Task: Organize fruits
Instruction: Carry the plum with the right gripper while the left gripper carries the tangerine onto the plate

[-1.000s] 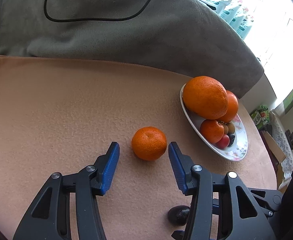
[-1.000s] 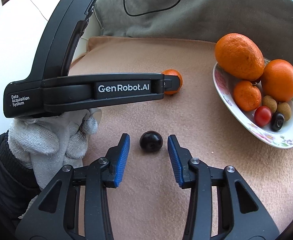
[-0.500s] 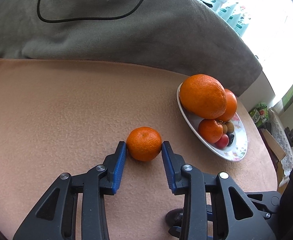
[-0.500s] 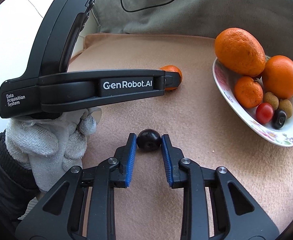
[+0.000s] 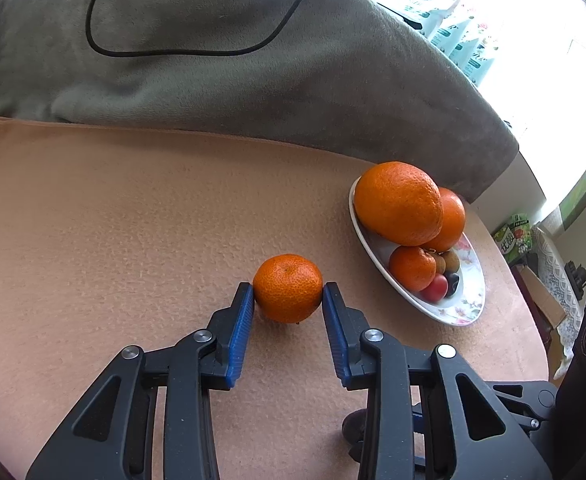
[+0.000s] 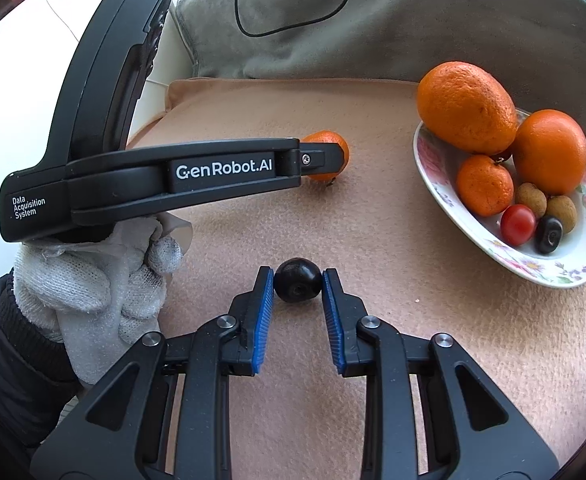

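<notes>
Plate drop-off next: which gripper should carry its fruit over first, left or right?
Probably right. The right gripper pinches the small dark fruit and sits nearer the plate. The left gripper clamps the mandarin, farther from the plate, so it would likely go second.

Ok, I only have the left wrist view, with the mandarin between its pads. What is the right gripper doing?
Observer: The right gripper is closed on a small dark round fruit. Both pads touch it, and it rests on the cloth.
Reviewer: Is anyone's hand showing?
Observer: Yes, a left hand in a white knit glove holds the left gripper by its handle.
</notes>
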